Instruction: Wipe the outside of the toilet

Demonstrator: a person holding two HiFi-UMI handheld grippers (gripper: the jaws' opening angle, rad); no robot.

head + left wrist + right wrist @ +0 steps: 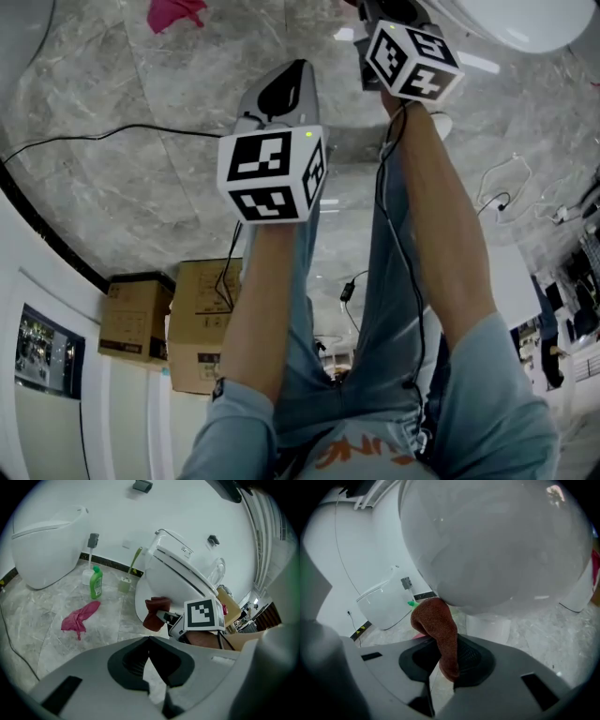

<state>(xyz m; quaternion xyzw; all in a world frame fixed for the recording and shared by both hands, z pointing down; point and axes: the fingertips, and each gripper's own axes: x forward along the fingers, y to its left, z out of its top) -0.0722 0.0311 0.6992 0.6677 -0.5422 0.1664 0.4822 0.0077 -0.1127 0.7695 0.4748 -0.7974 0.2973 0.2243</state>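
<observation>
The white toilet (497, 545) fills the top of the right gripper view; its bowl curves just above the jaws. My right gripper (446, 654) is shut on a dark red cloth (440, 625), whose bunched top presses against the underside of the bowl. In the left gripper view the same toilet (173, 573) stands at centre, with the right gripper (162, 616) holding the cloth (153, 613) against the bowl's front. My left gripper (149, 640) hangs back over the floor, shut with nothing in it. In the head view the left gripper (286, 84) sits left of the toilet (534, 21).
A second white toilet (42, 541) stands at the left by the wall. A green bottle (96, 584) and a toilet brush (125, 581) stand between the toilets. A pink cloth (79, 617) lies on the marble floor. A black cable (112, 131) crosses the floor.
</observation>
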